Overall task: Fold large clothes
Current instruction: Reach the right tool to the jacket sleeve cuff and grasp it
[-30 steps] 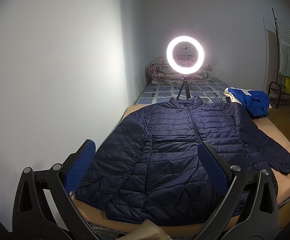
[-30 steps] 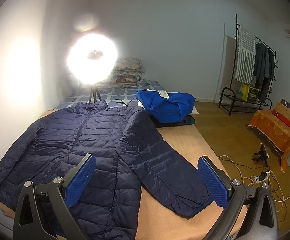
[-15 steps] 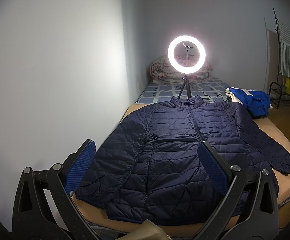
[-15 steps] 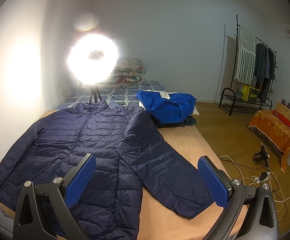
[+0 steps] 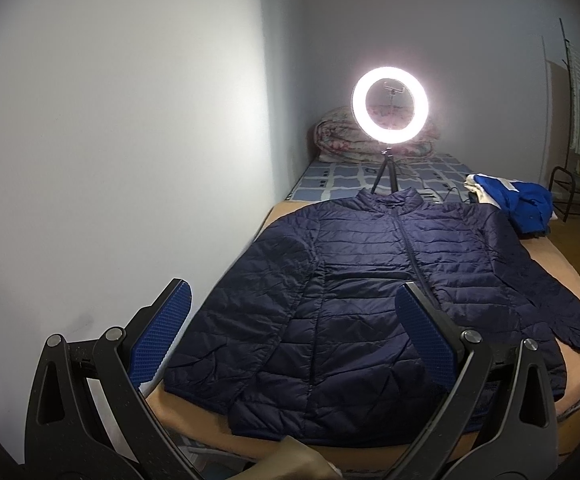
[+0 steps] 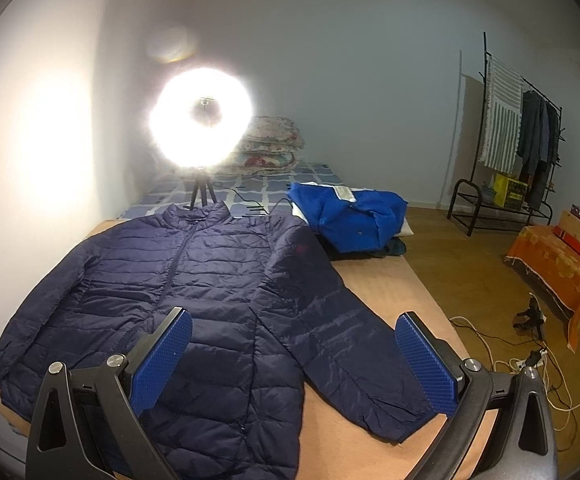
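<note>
Left tongs (image 5: 290,328): spread wide, nothing between the blue pads (image 5: 160,330), hanging above the near edge of the bed (image 5: 569,264). Left wrist view: navy puffer jacket (image 5: 369,288) lies flat and zipped on the tan sheet, front up, collar toward the far end, hem at the near edge. One sleeve runs along the wall-side edge, the other angles out toward the room-side edge with its cuff near that edge. Lit ring light (image 5: 388,109) on a small tripod stands just behind the collar. Rolled floral quilt (image 5: 341,136) sits at the far end against the wall. Blue garment (image 5: 525,204) is bunched at the room-side edge, just beside the jacket's shoulder. A bit of beige fabric pokes in at bottom centre; can't tell what it is.

Right tongs (image 6: 291,352): also wide apart, empty, over the jacket's (image 6: 194,280) lower half. Right wrist view: room-side sleeve (image 6: 341,336) lies diagonal on the bare sheet, cuff close to the near room-side corner. Ring light (image 6: 202,120) is blown out here. Blue garment (image 6: 353,216) sits on top of other clothes beyond the sleeve's shoulder. Off the bed: wooden floor (image 6: 449,264), clothes rack (image 6: 509,140) with hanging items, orange cloth over something low (image 6: 557,264), white cables (image 6: 529,368) and a power strip.
</note>
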